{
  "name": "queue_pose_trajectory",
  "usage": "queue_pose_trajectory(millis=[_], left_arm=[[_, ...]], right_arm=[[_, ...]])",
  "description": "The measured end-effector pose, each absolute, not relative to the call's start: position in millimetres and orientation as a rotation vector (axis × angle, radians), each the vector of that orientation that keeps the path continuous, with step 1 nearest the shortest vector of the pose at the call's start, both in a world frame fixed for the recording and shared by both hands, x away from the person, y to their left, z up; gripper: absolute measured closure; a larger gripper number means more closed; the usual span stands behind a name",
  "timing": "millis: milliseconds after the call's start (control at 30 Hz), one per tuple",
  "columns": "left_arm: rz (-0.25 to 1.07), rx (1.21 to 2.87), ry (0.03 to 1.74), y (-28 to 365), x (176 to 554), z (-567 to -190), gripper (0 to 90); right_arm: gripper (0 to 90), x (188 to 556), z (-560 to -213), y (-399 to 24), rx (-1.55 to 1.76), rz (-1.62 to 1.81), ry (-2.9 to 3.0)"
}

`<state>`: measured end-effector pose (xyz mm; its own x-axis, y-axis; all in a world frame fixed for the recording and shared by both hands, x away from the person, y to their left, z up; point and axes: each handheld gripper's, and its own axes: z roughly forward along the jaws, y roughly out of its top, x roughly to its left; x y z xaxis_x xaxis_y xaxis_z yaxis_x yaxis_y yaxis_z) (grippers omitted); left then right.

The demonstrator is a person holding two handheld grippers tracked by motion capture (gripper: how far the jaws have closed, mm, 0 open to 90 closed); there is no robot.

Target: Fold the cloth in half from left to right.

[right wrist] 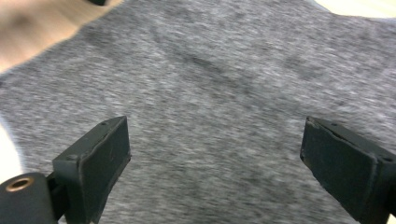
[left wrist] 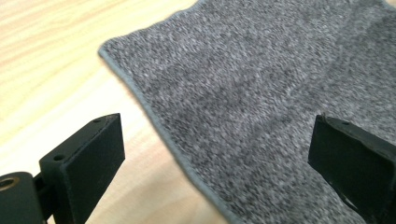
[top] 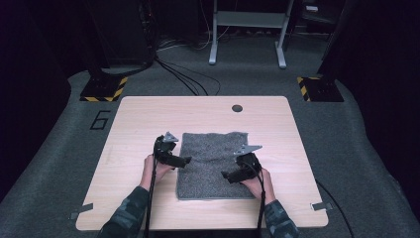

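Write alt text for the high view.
A grey towel lies flat on a light wooden table. A person holds the left hand-held gripper at its left edge and the right hand-held gripper over its right part.

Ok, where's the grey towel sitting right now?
In the high view the grey towel lies flat on the near middle of the wooden table, between the left gripper and the right gripper.
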<state>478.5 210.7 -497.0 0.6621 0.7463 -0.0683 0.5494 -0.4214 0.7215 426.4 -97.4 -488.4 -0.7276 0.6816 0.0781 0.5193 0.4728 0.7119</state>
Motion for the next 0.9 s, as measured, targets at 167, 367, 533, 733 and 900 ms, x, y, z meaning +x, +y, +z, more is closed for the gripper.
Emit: queue_pose_trajectory(millis=[167,367,533,733,900], left_arm=[[0.341,2.137,0.996,207.9,488.1,-491.4,2.7],[0.328,2.139,1.013,208.1,498.3,-491.3,2.7],[0.315,2.14,1.035,209.2,508.0,-493.2,2.6],[0.325,2.157,1.055,212.1,524.5,-494.4,3.3],[0.314,2.143,1.066,213.1,533.1,-497.4,3.3]], right_arm=[[8.3,414.8,-487.3,-81.7,1.01,1.126,2.516],[8.9,405.6,-486.8,-66.3,0.937,1.114,2.547],[9.2,396.4,-483.2,-50.1,0.905,1.125,2.56],[12.3,387.2,-486.0,-21.3,0.845,1.107,2.635],[16.4,383.1,-487.3,-2.1,0.795,1.101,2.651]])
